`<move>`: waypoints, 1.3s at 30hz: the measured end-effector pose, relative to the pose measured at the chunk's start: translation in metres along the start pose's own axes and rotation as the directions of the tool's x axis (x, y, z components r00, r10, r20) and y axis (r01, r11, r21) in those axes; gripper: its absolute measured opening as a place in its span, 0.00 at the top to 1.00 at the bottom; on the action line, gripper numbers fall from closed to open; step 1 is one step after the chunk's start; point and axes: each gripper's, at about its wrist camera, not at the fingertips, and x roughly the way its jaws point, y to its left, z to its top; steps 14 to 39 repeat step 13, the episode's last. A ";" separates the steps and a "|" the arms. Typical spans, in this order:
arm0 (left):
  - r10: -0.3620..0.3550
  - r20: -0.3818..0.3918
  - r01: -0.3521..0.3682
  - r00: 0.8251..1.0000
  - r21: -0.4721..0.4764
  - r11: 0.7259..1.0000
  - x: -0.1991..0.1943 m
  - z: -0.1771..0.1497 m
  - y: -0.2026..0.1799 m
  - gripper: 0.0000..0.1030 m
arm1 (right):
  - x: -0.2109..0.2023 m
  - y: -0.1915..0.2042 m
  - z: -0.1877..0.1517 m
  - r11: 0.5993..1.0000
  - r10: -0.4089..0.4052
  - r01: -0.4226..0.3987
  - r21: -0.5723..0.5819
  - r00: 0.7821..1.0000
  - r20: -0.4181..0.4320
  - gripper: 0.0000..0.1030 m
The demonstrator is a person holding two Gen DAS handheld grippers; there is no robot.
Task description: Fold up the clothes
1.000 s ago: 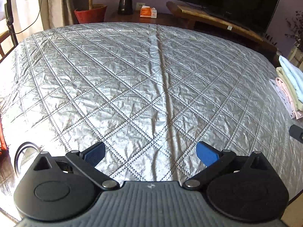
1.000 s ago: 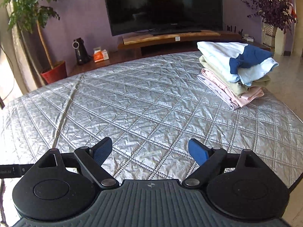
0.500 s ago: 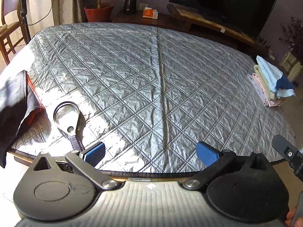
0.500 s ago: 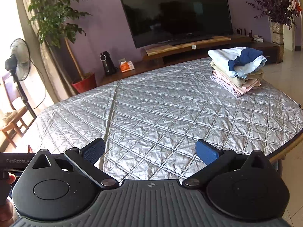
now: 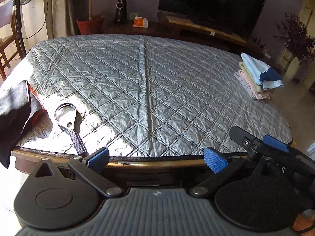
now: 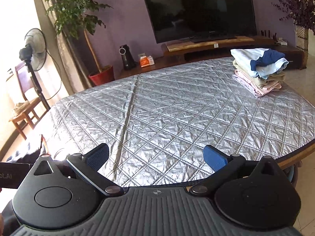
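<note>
A stack of folded clothes (image 5: 258, 76) (image 6: 259, 70), pale blue and navy on top of beige and pink, rests at the far right of the silver quilted table (image 5: 149, 90) (image 6: 177, 114). At the left edge a dark grey garment (image 5: 13, 114) with something red under it hangs over the side. My left gripper (image 5: 156, 160) is open and holds nothing, hovering just off the near edge. My right gripper (image 6: 156, 158) is open too, with nothing between its fingers, above the near edge. The right gripper also shows in the left wrist view, low on the right (image 5: 273, 143).
A metal scoop with a ribbed handle (image 5: 69, 122) lies near the front left edge. Beyond the table are a TV (image 6: 196, 9) on a wooden stand, a potted plant (image 6: 100, 74), a standing fan (image 6: 33, 49) and a wooden chair (image 6: 23, 106).
Both grippers have pulled back and up from over the table to its near edge. The dark garment, the scoop and the table's front rim have come into view.
</note>
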 end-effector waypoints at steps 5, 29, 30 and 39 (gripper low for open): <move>-0.027 0.027 0.029 0.999 -0.104 0.994 -0.012 -0.003 0.019 0.01 | -0.007 0.003 -0.003 1.000 0.013 -0.013 0.006 1.000 0.006 0.00; 0.029 0.088 -0.017 0.996 -0.142 0.990 -0.025 -0.007 0.034 0.01 | -0.012 0.011 -0.006 1.000 0.028 -0.027 -0.007 1.000 0.012 0.00; 0.029 0.088 -0.017 0.996 -0.142 0.990 -0.025 -0.007 0.034 0.01 | -0.012 0.011 -0.006 1.000 0.028 -0.027 -0.007 1.000 0.012 0.00; 0.029 0.088 -0.017 0.996 -0.142 0.990 -0.025 -0.007 0.034 0.01 | -0.012 0.011 -0.006 1.000 0.028 -0.027 -0.007 1.000 0.012 0.00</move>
